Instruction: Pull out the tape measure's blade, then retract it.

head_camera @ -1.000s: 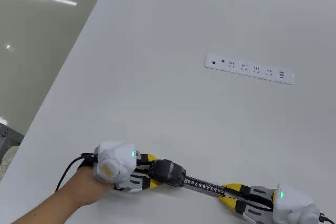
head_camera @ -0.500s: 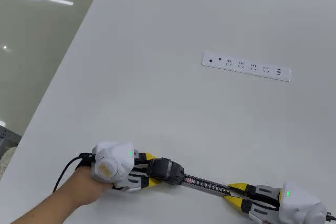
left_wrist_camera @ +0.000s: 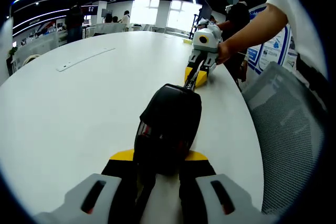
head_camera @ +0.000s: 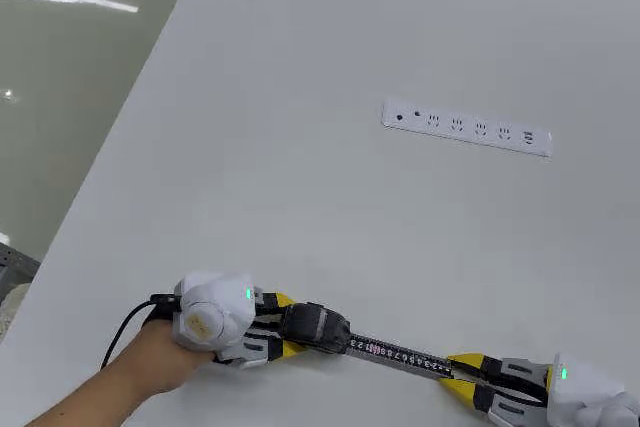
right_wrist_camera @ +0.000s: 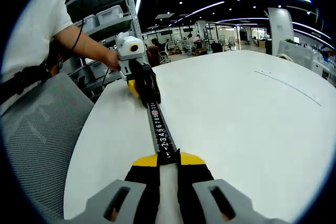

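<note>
- The tape measure (head_camera: 317,327) lay on the white surface (head_camera: 330,197) at the 6 o'clock edge of the head view, its dark case clenched between the fingers (left_wrist_camera: 123,157) of the left gripper (head_camera: 295,327)
- The blade (head_camera: 400,355) stood part-way out of the case, running flat over the surface between 3 and 4 o'clock towards the right gripper (head_camera: 462,377)
- The right gripper's fingers (right_wrist_camera: 144,161) were closed on the blade's free end; in the right gripper view the printed numbers ran away from the fingers towards 12 o'clock, straight to the case
- The long axis was therefore one line from case to blade tip, with the two grippers facing each other at its ends, the left nearer the case and the right nearer the tip
- Judged from this, any further pull would have to go along that line towards 4 o'clock, and the retraction back along it towards 10 o'clock; a sideways drift might kink the blade
- Count: one tape measure, one blade, two grippers, one power strip (head_camera: 466,128)
- The power strip lay well apart from the work, towards 1 o'clock of the case, and played no part
</note>
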`<state>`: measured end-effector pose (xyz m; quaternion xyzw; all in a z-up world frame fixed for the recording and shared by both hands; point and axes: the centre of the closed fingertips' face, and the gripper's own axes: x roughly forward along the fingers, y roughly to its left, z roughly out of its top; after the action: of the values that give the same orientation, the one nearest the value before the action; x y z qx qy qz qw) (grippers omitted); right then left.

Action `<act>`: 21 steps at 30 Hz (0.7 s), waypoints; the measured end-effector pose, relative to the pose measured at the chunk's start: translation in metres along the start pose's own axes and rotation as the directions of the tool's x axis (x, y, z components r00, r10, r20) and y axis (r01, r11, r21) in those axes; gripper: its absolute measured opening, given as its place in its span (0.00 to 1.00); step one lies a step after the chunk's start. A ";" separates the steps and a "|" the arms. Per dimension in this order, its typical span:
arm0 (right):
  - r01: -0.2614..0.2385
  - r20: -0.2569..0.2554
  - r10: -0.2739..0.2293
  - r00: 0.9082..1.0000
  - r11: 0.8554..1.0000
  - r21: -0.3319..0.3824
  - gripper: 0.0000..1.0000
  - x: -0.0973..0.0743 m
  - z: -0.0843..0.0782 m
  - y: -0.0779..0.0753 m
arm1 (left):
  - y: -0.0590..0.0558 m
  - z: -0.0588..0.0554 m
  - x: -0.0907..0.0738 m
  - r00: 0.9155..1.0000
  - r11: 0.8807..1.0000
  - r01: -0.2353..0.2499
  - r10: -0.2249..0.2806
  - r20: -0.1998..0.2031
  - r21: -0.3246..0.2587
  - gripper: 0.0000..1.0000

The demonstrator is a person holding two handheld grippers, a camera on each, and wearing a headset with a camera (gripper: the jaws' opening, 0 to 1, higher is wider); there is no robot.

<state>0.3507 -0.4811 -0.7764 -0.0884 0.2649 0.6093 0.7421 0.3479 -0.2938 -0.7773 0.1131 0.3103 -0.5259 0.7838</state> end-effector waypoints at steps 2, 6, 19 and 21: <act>0.004 0.000 -0.004 1.000 1.000 0.002 0.09 -0.002 -0.002 -0.001 | 0.000 0.000 0.000 1.000 1.000 0.000 0.000 -0.001 0.001 0.26; 0.011 -0.001 -0.011 1.000 1.000 0.004 0.09 -0.007 -0.005 -0.001 | 0.000 0.000 0.000 1.000 1.000 0.000 0.000 -0.001 0.002 0.26; 0.024 -0.004 -0.024 1.000 1.000 0.016 0.09 -0.016 -0.009 -0.003 | 0.000 0.000 0.000 1.000 1.000 -0.001 0.001 -0.003 0.003 0.26; 0.027 -0.006 -0.027 1.000 1.000 0.016 0.09 -0.017 -0.010 -0.005 | 0.000 0.000 0.000 1.000 1.000 -0.002 0.002 -0.004 0.002 0.26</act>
<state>0.3503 -0.5018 -0.7772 -0.0878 0.2706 0.5971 0.7501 0.3476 -0.2937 -0.7773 0.1151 0.3111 -0.5253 0.7836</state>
